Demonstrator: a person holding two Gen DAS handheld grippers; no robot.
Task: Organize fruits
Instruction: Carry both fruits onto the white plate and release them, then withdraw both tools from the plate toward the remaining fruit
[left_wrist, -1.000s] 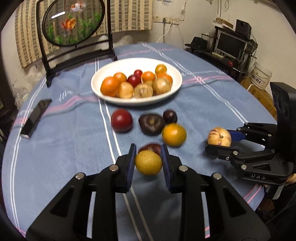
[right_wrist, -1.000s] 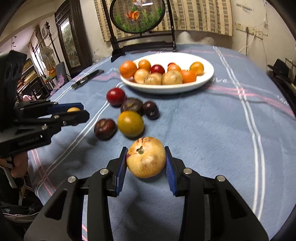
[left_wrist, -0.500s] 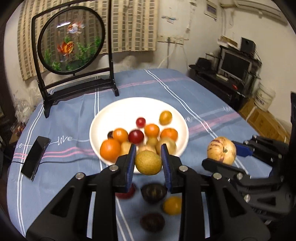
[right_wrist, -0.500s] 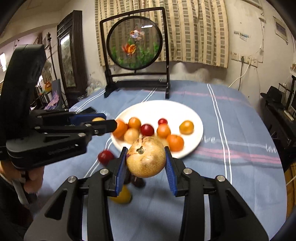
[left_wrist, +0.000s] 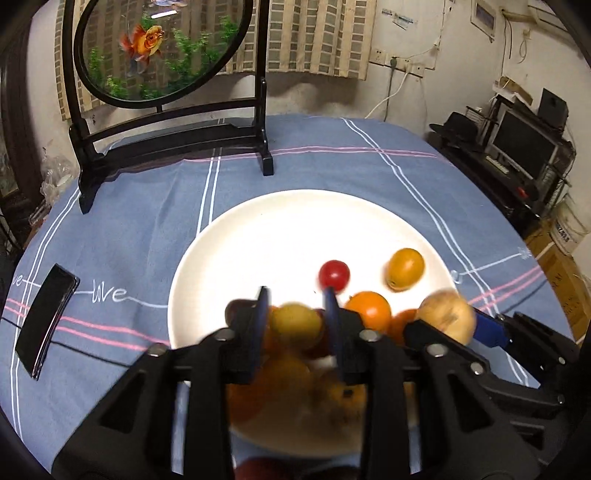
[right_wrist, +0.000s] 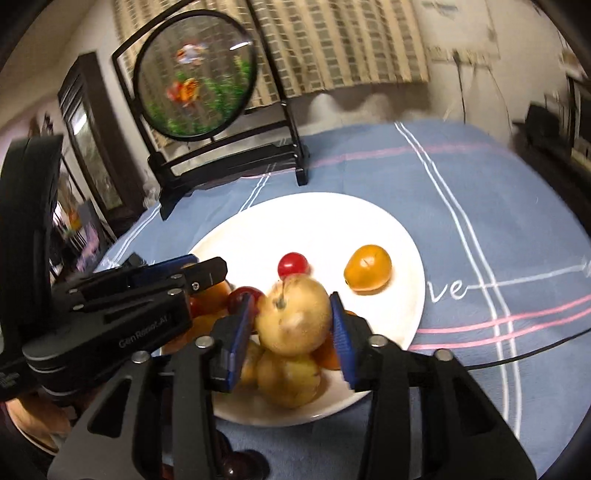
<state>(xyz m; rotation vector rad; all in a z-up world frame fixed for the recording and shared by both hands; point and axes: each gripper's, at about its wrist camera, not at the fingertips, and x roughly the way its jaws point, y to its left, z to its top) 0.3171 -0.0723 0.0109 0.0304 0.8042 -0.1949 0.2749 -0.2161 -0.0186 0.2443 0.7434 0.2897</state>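
- The left tongs (left_wrist: 295, 314) hover over the near side of a wide white round plate (left_wrist: 280, 229); their jaws are opening, and a small yellow round fruit (left_wrist: 295, 325) sits between the blue pads with slim gaps either side, so it looks loose.
- The right tongs (right_wrist: 291, 325) hang over the same plate, just beside the left pair, jaws opening too. A larger pale yellow-brown fruit with a stem dimple (right_wrist: 293, 314) lies between them; it touches the left pad and stands clear of the right one.
- That larger fruit rests atop a heap of yellow and orange fruits (right_wrist: 288, 376) at the plate's near edge.
- Farther in, well apart from the heap, lie a small red round fruit (left_wrist: 334, 275) and an orange-yellow oval fruit (left_wrist: 405, 268).
- The plate stands on a counter under a blue cloth with white and pink stripes (left_wrist: 129, 221).
- A black phone (left_wrist: 46, 319) lies at the left; a round goldfish panel in a black stand (left_wrist: 159, 48) stands behind.
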